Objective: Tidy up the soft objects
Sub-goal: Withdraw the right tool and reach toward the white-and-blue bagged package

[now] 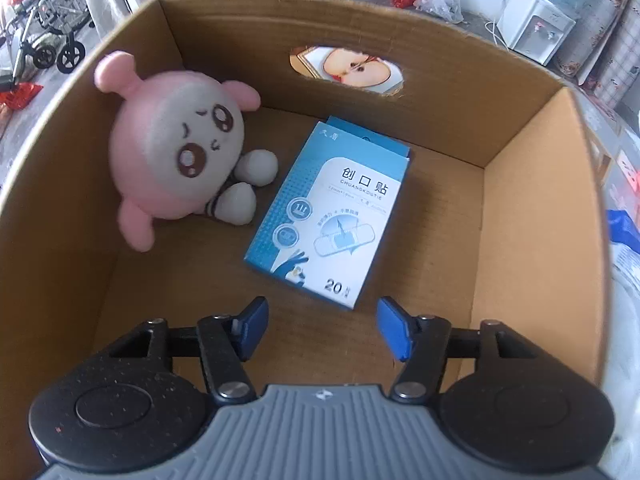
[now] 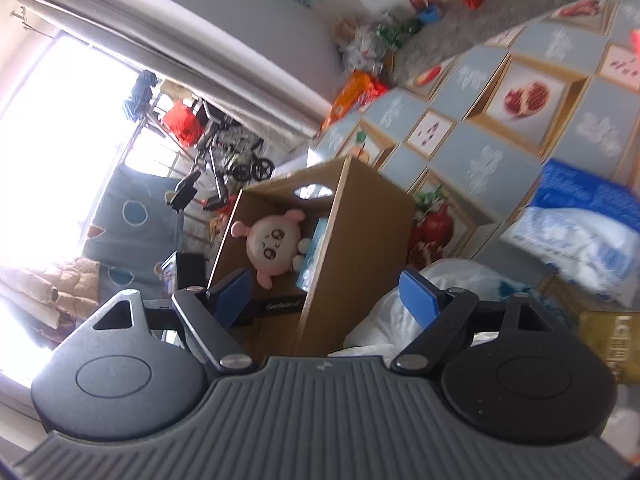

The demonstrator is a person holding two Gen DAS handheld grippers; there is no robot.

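Blue pads of the left tool [image 1: 322,326] fill the bottom of the left wrist view, spread wide with nothing between them; they hang over the open top of a cardboard box [image 1: 532,216], at its near edge. Just beyond the pads, at the centre of the frame, a blue and white plaster pack [image 1: 332,216] lies flat on the box floor, printed with "20" at its near corner; to its left, in the middle left of the frame, a pink plush [image 1: 176,152] lies face up against the left wall, its white feet close beside the pack's edge. An oval handle hole [image 1: 346,68] is cut in the far wall, upper centre.

In the right wrist view the right tool [image 2: 326,298] sits low in the frame, pads likewise wide apart and holding nothing; the whole view is tilted. Beyond it, at centre, the box [image 2: 360,240] appears from outside and above, its opening turned to the left of the frame; the plush [image 2: 274,242] and a sliver of the pack [image 2: 316,256] show inside. White plastic bags [image 2: 400,316] lie at lower right of the box; a bright window [image 2: 52,140] fills the left of the frame.
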